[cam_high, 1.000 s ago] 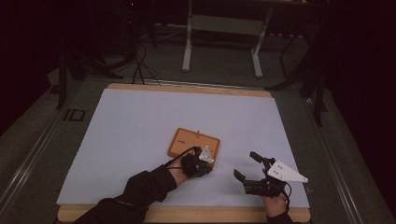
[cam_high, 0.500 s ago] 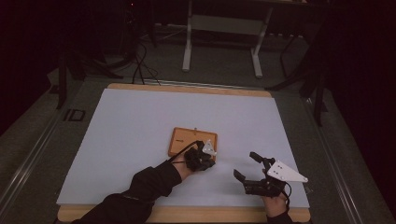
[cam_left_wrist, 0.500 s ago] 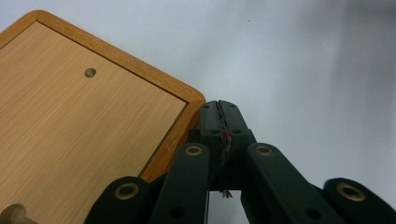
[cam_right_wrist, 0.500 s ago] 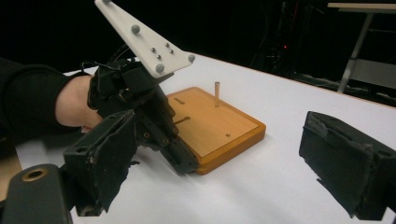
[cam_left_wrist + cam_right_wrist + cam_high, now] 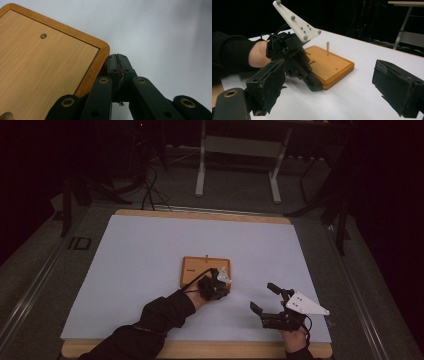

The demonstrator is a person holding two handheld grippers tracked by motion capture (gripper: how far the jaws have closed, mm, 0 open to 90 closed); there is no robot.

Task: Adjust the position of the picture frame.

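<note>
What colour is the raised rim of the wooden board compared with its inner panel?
The wooden board has a darker orange-brown rim around a paler, grained panel; the left gripper view shows it best.

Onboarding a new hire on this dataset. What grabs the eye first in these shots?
The wooden board at the middle of the white table, with a small peg standing upright on it. The left gripper, jaws closed, sits on the table against the board's near right corner. The right gripper is off to the right with jaws wide open, pointing at the board.
</note>
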